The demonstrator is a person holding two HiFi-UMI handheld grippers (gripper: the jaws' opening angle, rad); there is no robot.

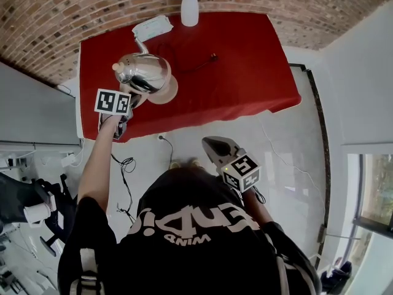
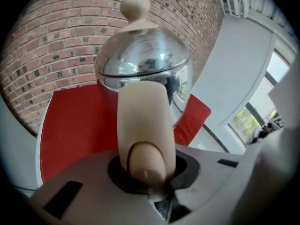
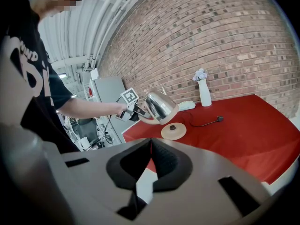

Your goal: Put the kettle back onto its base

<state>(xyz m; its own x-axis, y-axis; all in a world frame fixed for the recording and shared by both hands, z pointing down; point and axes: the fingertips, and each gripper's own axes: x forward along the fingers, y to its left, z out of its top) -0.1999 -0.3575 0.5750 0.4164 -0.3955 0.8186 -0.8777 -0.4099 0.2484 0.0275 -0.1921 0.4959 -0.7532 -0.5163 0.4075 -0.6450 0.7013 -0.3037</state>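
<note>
Over the near left part of the red table [image 1: 245, 72], the shiny metal kettle [image 1: 144, 72] hangs in the air, tipped, with its bottom just above the round tan base [image 1: 168, 93] and not seated on it. From the right gripper view the base [image 3: 173, 131] lies flat on the table with its dark centre stud uncovered, and the kettle [image 3: 159, 106] leans over it on the side toward the table's left edge.

The left gripper [image 1: 131, 107] reaches in from the near left corner on the person's outstretched arm. In its own view the left gripper [image 2: 147, 172] has its jaws closed on the kettle's cream handle [image 2: 143, 121], which rises from between them to the rounded body [image 2: 145, 60] and the pale knob [image 2: 135, 4] on the lid.

The right gripper [image 1: 210, 144] is held well off the table, in front of the person's chest and over the pale floor. In its own view the right gripper [image 3: 149, 144] has its jaws brought together at the tips with nothing between them.

At the far edge, against the brick wall, a white vase [image 1: 189, 8] of flowers stands about midway along. A white power strip [image 1: 152, 26] lies to its left, toward the far left corner. A dark cable ends in a plug [image 1: 212, 57] lying loose near the middle of the table.
</note>
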